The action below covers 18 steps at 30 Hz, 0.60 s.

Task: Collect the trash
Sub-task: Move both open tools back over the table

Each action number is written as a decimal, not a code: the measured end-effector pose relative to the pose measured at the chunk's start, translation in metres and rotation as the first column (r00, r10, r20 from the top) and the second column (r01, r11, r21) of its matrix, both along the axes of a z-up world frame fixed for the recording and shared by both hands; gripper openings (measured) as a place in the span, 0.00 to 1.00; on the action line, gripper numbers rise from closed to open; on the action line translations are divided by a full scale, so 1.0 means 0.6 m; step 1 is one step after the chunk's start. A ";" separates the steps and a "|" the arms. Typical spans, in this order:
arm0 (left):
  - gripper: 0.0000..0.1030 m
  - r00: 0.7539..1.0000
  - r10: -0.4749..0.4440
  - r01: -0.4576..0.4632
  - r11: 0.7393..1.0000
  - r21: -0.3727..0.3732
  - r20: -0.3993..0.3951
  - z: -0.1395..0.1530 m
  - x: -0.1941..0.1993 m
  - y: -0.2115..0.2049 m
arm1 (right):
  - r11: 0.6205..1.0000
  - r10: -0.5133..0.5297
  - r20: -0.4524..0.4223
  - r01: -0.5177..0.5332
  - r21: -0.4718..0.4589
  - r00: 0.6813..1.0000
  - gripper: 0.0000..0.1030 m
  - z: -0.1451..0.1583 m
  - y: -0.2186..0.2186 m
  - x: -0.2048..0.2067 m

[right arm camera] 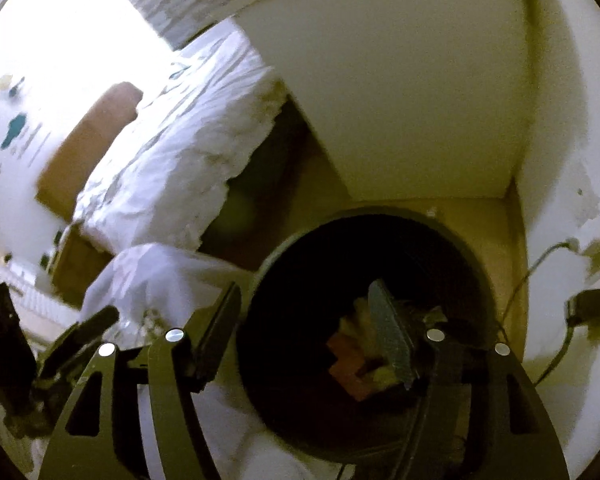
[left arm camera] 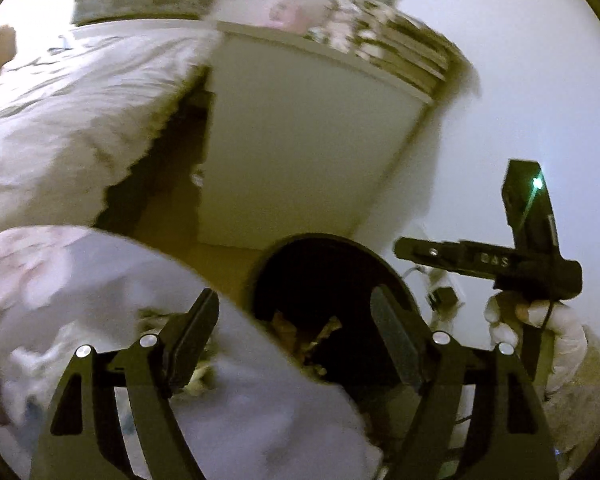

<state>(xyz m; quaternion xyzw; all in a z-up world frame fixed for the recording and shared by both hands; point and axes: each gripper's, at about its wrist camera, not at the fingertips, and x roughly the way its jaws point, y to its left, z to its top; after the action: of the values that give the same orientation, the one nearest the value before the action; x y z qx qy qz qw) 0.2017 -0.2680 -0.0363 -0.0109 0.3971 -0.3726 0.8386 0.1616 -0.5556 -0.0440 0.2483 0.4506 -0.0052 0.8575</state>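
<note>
A round black bin (left arm camera: 332,280) is seen on the floor, next to a white cabinet (left arm camera: 300,140) and close to the wall. Bits of trash (right arm camera: 360,356) are seen down inside the bin: something pale and crumpled and a reddish piece. Their exact kind cannot be told, because the pictures are blurred.

The left tongs (left arm camera: 296,344) are held wide apart above the bin's near edge. Nothing is gripped between them. A white bag or cloth (left arm camera: 100,300) is spread under the left finger, just beside the bin and over part of its rim. Which of the two it is cannot be told.

The right tongs (right arm camera: 308,340) are also spread wide and nothing is held in them. The right finger is seen over the bin's mouth, and the left finger over the white bag.

The right tongs are also seen in the left view, held by a hand (left arm camera: 536,324) in a white glove, off to the right of the bin.

A bed (right arm camera: 172,152) with rumpled white covers is seen past the bin. A black plug (right arm camera: 588,306) with a cord is seen at the wall.
</note>
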 end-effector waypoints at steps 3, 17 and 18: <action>0.76 0.994 0.113 -0.113 0.994 -0.007 -0.003 0.000 0.011 0.079 | 0.997 0.079 0.001 -0.079 0.000 0.997 0.65 0.011 0.058 0.021; 0.71 0.875 0.483 -0.468 0.860 0.203 -0.029 -0.087 0.090 0.379 | 0.824 0.542 -0.010 -0.534 -0.193 0.840 0.77 0.021 0.391 0.100; 0.70 0.878 0.477 -0.459 0.862 0.216 -0.036 -0.095 0.094 0.381 | 0.787 0.583 -0.026 -0.572 -0.233 0.812 0.79 0.015 0.417 0.106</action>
<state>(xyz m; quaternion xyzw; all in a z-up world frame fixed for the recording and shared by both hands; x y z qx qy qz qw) 0.2583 -0.0394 -0.0935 -0.0388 0.4547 -0.1148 0.8824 0.2254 -0.3053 -0.0350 -0.0021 0.4805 0.2107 0.8513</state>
